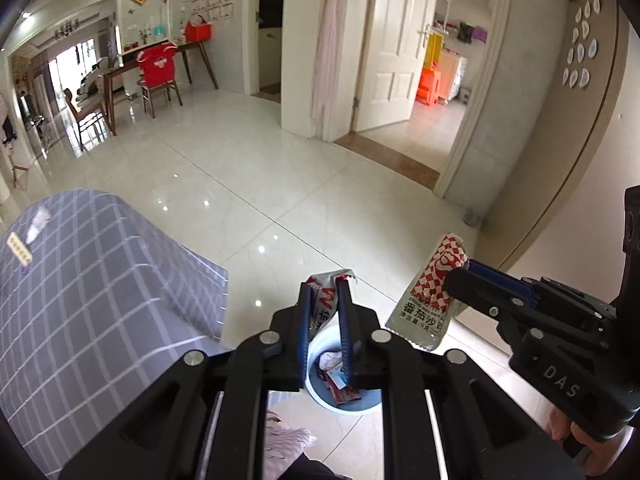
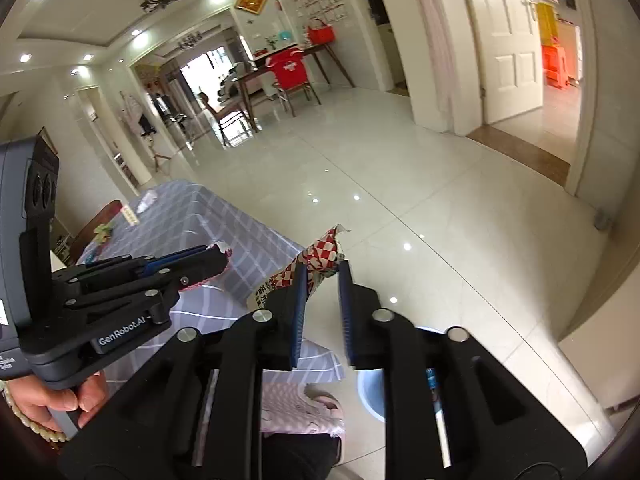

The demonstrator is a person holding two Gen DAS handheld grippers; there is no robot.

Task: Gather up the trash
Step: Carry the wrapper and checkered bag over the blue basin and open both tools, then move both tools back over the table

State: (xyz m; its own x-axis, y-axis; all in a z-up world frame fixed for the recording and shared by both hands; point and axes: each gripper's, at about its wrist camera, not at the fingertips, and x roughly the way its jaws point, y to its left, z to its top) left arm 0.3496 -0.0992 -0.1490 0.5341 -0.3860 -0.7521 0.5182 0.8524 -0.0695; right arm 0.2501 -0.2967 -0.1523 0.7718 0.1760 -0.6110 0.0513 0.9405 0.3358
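While both hands hover low in the frames, the left tongs (image 1: pixel 325 308) are clamped on a crumpled silver-and-red foil wrapper (image 1: pixel 325 300), its torn top poking up past the blue pads at lower centre of the left wrist view. Straight beneath them sits the round pale-blue plastic bin (image 1: pixel 320 344), already holding scraps of packaging. Over to the right of that view, the right tongs (image 2: pixel 323 276) have a red-and-white chequered ketchup sachet (image 1: pixel 430 300) by its crumpled top, the clear printed end dangling free; from the right wrist view the pads stand a little apart, the sachet lying against the left one, so that grip looks about gone.

Both pieces should be featherlight, limp and slick, likely to flutter or cling to a pad rather than drop cleanly, so pinch them on a crumpled fold, not a flat edge. More litter waits on the grey checked tablecloth over the table (image 1: pixel 100 280) at left.
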